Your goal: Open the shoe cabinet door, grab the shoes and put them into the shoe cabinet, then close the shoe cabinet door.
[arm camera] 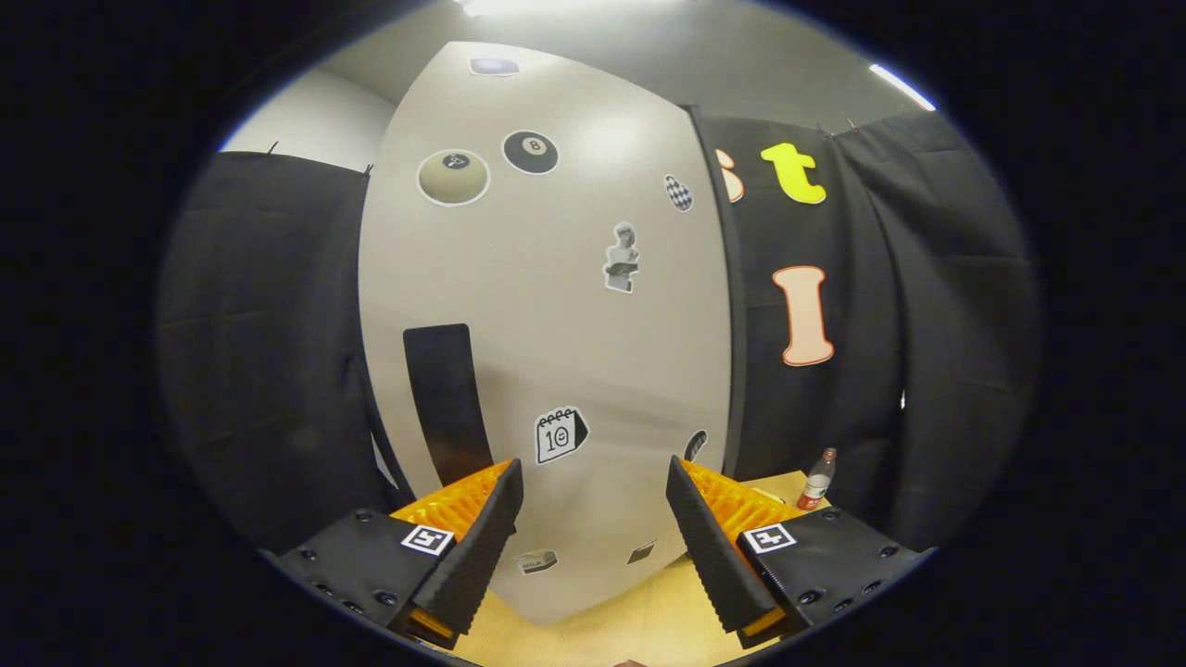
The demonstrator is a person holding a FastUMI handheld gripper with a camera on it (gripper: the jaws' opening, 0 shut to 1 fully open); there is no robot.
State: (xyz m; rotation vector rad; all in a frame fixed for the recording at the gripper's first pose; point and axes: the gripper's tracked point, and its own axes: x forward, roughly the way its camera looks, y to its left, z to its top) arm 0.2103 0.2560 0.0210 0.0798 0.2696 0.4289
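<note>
The gripper [593,533] is holding its two black fingers [482,547] wide apart, with nothing between them. Just ahead, the tall white shoe cabinet door [556,315] with stickers is standing upright, its long side going up and down. Its black handle strip [449,403] is partly hiding behind the left finger. A small bottle [817,479] is standing at the wooden tabletop's [639,621] far right edge.
</note>
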